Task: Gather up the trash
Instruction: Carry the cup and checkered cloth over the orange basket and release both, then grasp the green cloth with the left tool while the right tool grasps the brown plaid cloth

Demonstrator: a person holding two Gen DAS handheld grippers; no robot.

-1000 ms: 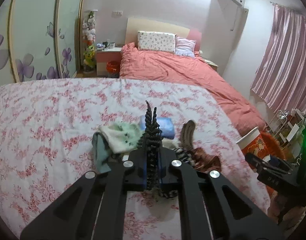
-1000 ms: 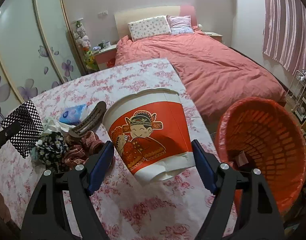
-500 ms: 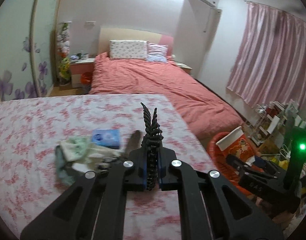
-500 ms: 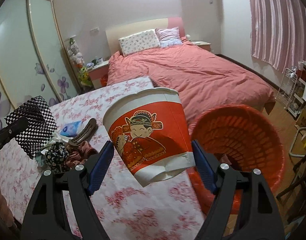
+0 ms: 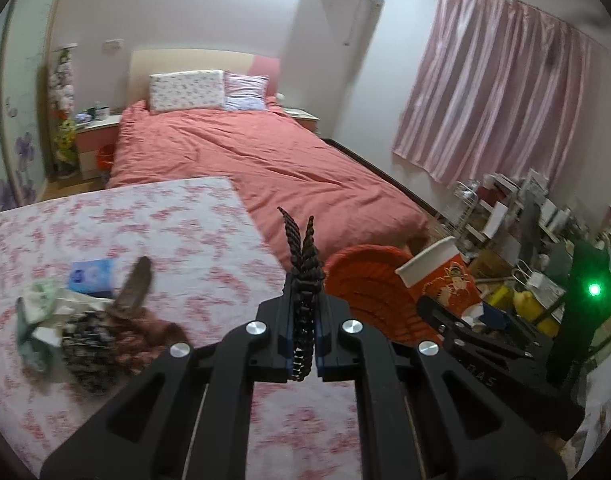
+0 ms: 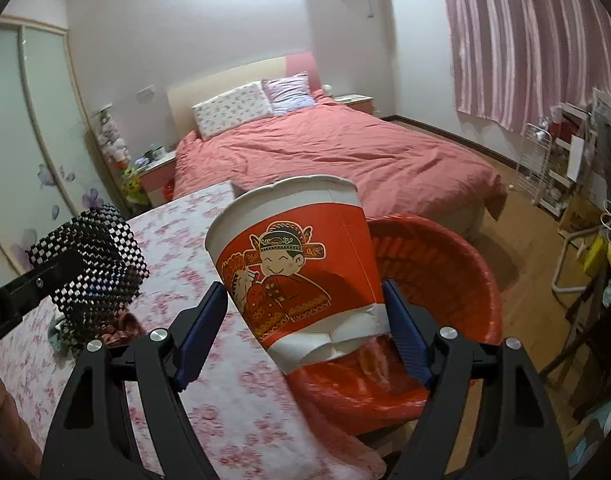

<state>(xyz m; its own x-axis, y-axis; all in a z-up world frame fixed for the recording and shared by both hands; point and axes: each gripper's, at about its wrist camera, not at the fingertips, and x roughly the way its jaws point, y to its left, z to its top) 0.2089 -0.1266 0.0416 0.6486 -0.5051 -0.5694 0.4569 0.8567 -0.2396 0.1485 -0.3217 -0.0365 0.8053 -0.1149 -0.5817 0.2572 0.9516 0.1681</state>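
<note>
My right gripper (image 6: 305,308) is shut on a red and white paper cup (image 6: 301,276) with a cartoon figure, held tilted above the near rim of the orange trash basket (image 6: 445,272). My left gripper (image 5: 304,320) is shut on a black and white checkered wrapper (image 5: 303,276), seen edge-on past the table's right edge, with the orange trash basket (image 5: 365,280) just beyond it. In the right wrist view that checkered wrapper (image 6: 93,268) hangs over the table at the left. The left wrist view shows the cup (image 5: 437,276) to the right, over the basket.
A table with a pink floral cloth (image 5: 145,224) holds a pile of litter (image 5: 89,320) and a blue tissue pack (image 5: 89,276). A bed with a red cover (image 6: 337,148) lies beyond. Shelves and clutter (image 5: 517,220) stand at the right by pink curtains.
Both grippers have swung to the right, away from the litter pile and toward the orange basket. The cup now hangs over the basket's rim. Neither grip has altered.
</note>
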